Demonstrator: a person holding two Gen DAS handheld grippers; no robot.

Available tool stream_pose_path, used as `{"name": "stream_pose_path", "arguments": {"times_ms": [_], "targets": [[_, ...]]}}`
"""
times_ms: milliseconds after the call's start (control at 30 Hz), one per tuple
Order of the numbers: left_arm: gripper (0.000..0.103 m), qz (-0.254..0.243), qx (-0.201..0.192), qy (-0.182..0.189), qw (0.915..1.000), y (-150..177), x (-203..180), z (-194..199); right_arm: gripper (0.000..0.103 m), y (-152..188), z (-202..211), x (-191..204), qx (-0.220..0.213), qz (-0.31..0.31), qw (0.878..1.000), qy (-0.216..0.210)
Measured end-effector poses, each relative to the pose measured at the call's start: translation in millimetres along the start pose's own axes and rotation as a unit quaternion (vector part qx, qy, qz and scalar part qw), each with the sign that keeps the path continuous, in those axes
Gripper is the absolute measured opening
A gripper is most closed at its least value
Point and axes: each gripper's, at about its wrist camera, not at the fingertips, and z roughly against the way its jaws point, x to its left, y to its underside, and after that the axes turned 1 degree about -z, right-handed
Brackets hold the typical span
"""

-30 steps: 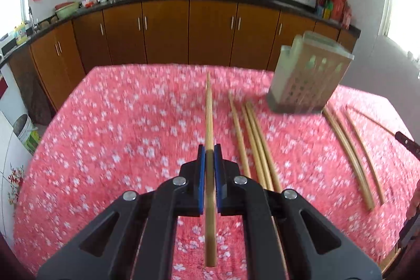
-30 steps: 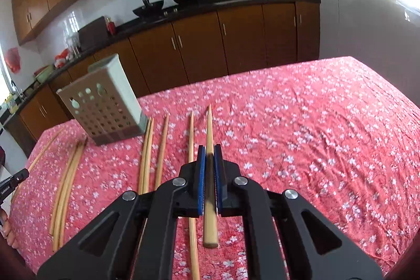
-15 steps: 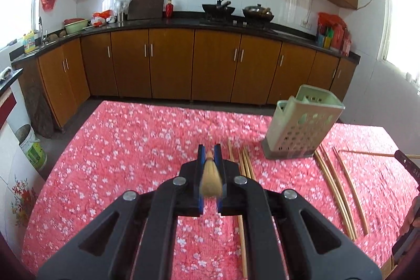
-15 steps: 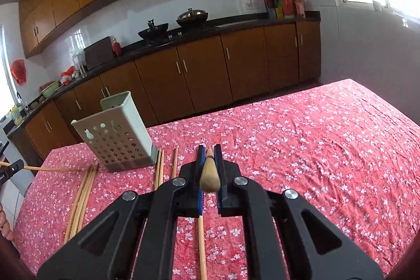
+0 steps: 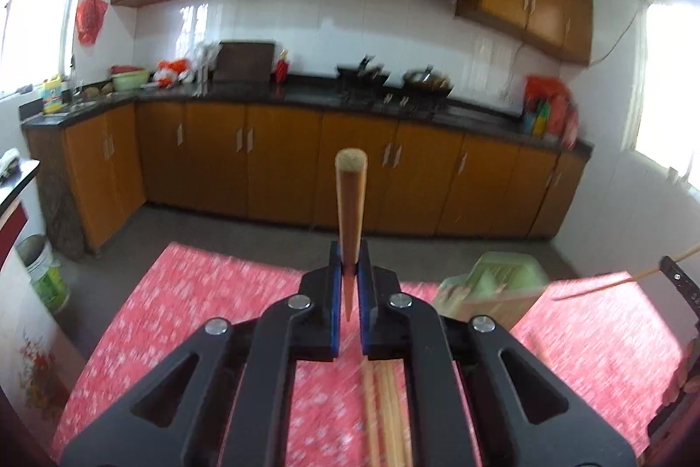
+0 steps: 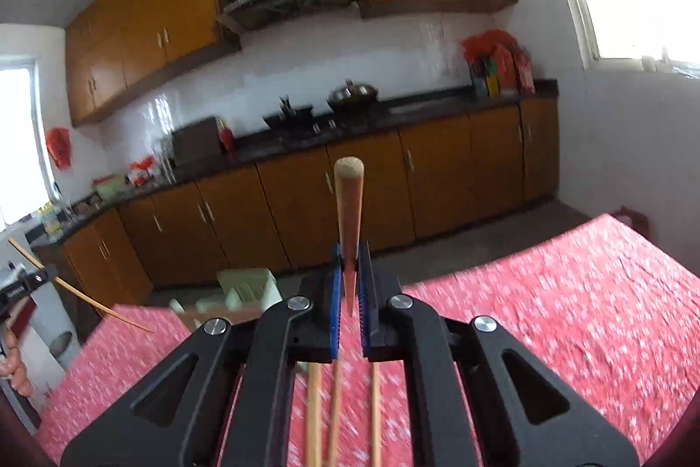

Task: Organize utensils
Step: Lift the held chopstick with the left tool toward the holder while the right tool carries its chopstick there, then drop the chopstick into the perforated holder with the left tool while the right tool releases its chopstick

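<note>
My left gripper is shut on a wooden chopstick whose thick end points up toward the camera. My right gripper is shut on another wooden chopstick, tilted up the same way. The pale green perforated utensil holder stands on the red floral tablecloth, right of the left gripper; in the right wrist view the holder is left of the gripper. Several chopsticks lie on the cloth below the left gripper, and others lie below the right one.
The other gripper with its raised chopstick shows at the right edge of the left view, and the left one's chopstick at the left of the right view. Wooden kitchen cabinets stand beyond the table's far edge.
Both grippers have lifted and tilted upward, raising their chopsticks off the cloth so the thick ends now point up. The views now look at the kitchen wall more than the table.
</note>
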Motion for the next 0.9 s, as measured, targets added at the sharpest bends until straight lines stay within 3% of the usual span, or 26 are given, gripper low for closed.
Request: {"name": "stream_pose_path", "arguments": {"times_ms": [200, 500, 767, 900], "targets": [[0.007, 0.01, -0.033, 0.065, 0.9973, -41, -31, 16, 0.007, -34, -2, 34, -0.026, 0.002, 0.997, -0.067], [0.007, 0.005, -0.013, 0.108, 0.994, -39, -76, -8, 0.007, -17, -38, 55, 0.049, 0.018, 0.994, -0.092], [0.008, -0.016, 0.033, 0.098, 0.9945, -19, -104, -60, 0.008, -3, -64, 56, 0.109, 0.013, 0.99, -0.083], [0.008, -0.015, 0.049, 0.093, 0.9944, -12, -103, -73, 0.012, 0, -70, 56, 0.119, 0.009, 0.99, -0.078]]}}
